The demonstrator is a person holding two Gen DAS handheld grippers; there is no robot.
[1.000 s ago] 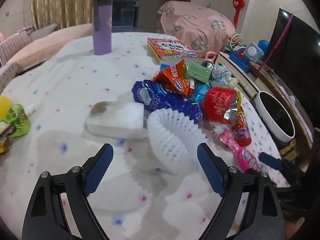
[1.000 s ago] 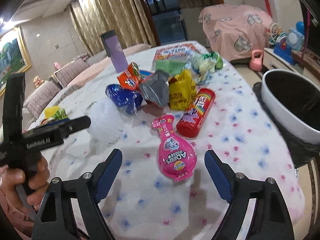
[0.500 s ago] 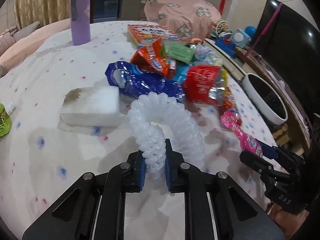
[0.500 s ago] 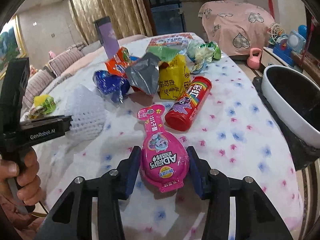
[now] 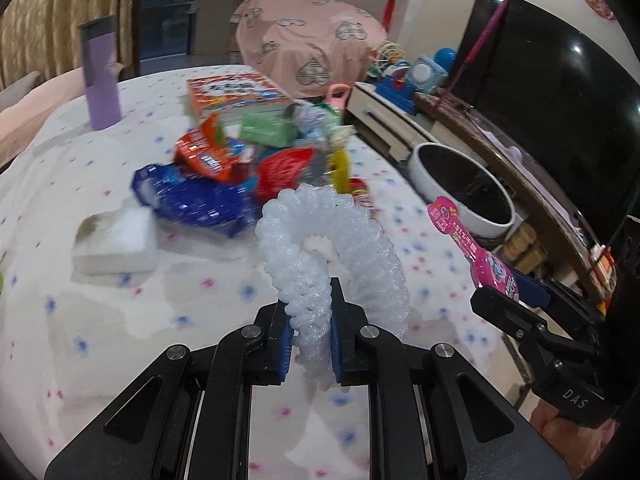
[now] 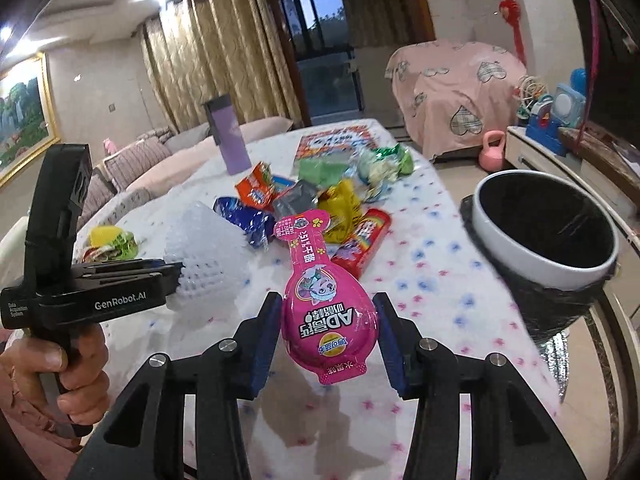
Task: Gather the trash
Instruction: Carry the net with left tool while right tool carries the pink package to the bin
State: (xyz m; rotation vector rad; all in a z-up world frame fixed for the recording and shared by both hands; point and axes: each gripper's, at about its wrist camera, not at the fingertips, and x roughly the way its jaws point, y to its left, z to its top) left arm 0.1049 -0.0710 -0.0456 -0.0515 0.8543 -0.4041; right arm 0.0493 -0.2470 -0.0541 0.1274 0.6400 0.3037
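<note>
My left gripper is shut on a white foam fruit net, which curls up above the spotted tablecloth. My right gripper is shut on a pink bulb-shaped snack pack, held clear of the table; the same pack shows at the right of the left wrist view. A white-rimmed bin with a black liner stands beside the table to the right. A heap of wrappers lies at mid-table, with a red tube pack at its near edge.
A white foam block lies left of the net. A purple tumbler and an orange book sit farther back. Green and yellow packets lie at the table's left. A TV and toys stand right.
Both grippers went from wide open to shut, the left on the foam net, the right on the pink pack. Both then lifted their loads off the cloth.
</note>
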